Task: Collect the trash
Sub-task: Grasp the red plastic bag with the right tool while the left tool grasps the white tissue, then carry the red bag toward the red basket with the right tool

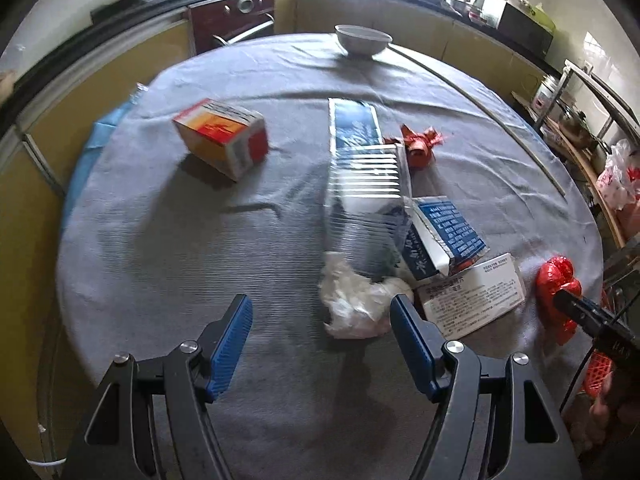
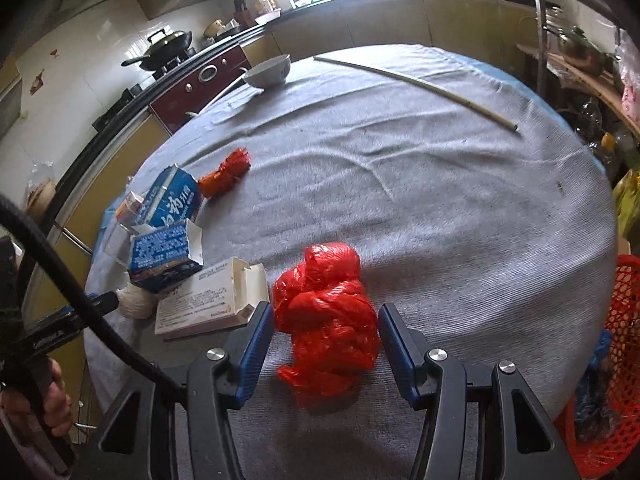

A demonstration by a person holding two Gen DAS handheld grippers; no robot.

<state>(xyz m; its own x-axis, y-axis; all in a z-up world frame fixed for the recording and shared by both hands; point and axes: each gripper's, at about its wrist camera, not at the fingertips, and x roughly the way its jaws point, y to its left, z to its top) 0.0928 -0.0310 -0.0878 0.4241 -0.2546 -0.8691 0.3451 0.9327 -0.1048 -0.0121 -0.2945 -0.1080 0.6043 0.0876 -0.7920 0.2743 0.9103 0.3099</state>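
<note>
A crumpled red plastic bag (image 2: 328, 320) lies on the grey tablecloth between the open jaws of my right gripper (image 2: 326, 340); it also shows in the left wrist view (image 1: 558, 292). My left gripper (image 1: 322, 332) is open and empty, with a crumpled white tissue (image 1: 356, 304) just ahead of its right finger. Nearby lie a white leaflet box (image 1: 472, 300), blue and white cartons (image 1: 444, 232), a clear plastic tray (image 1: 366, 184), a red wrapper (image 1: 420, 144) and an orange box (image 1: 224, 140).
A white bowl (image 1: 362, 40) and a long thin stick (image 2: 416, 84) lie at the far side of the round table (image 2: 440, 200). A red mesh basket (image 2: 616, 360) stands off the table's right edge. Kitchen cabinets and a stove surround the table.
</note>
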